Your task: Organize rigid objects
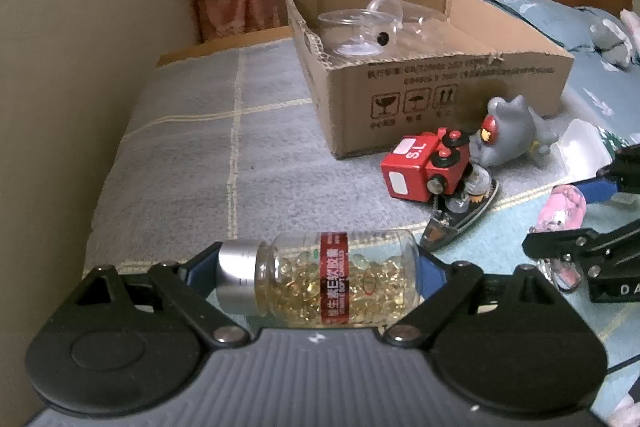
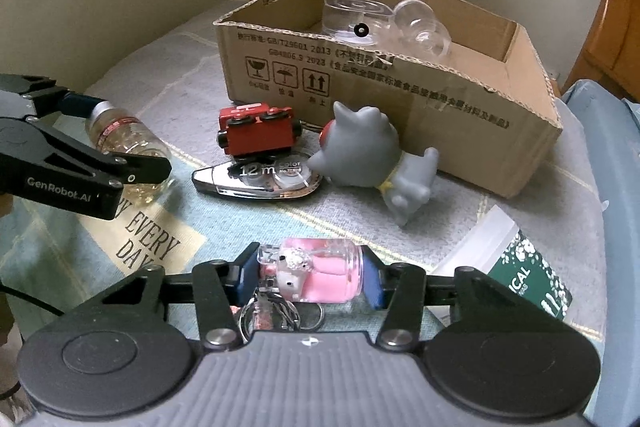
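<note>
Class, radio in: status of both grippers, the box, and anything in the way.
Left gripper shut on pill bottle. Right gripper shut on pink charm. Box open ahead; toy truck, grey cat in front.

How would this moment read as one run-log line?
left tongs: shut on capsule bottle | right tongs: shut on pink keychain bottle | cardboard box: holds clear containers

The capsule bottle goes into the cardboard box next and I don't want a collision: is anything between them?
Nothing visible blocks it. The clear silver-capped capsule bottle sits in the left claw; bare blanket leads to the open cardboard box. The red toy vehicle and grey figurine lie right of that line.
</note>
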The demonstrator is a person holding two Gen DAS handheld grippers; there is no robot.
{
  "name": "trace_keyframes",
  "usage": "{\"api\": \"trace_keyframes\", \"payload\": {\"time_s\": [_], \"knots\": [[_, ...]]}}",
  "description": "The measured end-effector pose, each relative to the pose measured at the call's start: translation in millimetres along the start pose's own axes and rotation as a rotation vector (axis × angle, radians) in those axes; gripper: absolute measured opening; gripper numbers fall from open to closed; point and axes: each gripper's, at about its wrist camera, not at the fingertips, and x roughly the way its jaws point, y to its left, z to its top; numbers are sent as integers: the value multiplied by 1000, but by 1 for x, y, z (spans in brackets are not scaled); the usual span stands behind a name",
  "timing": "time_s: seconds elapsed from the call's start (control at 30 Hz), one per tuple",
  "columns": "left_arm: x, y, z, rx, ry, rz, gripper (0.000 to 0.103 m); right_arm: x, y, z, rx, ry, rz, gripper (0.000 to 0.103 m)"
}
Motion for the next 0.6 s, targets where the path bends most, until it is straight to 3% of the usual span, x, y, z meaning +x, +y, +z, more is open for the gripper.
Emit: {"api": "trace_keyframes", "payload": {"time_s": [0.27,0.6], "knots": [[-14,-3,8,58,21,-37,93,-24,-5,6,-18,-29,23,56],[-58,-18,41,164,-42,-89,93,-72,-15,18,-53,-100,28,56]]}}
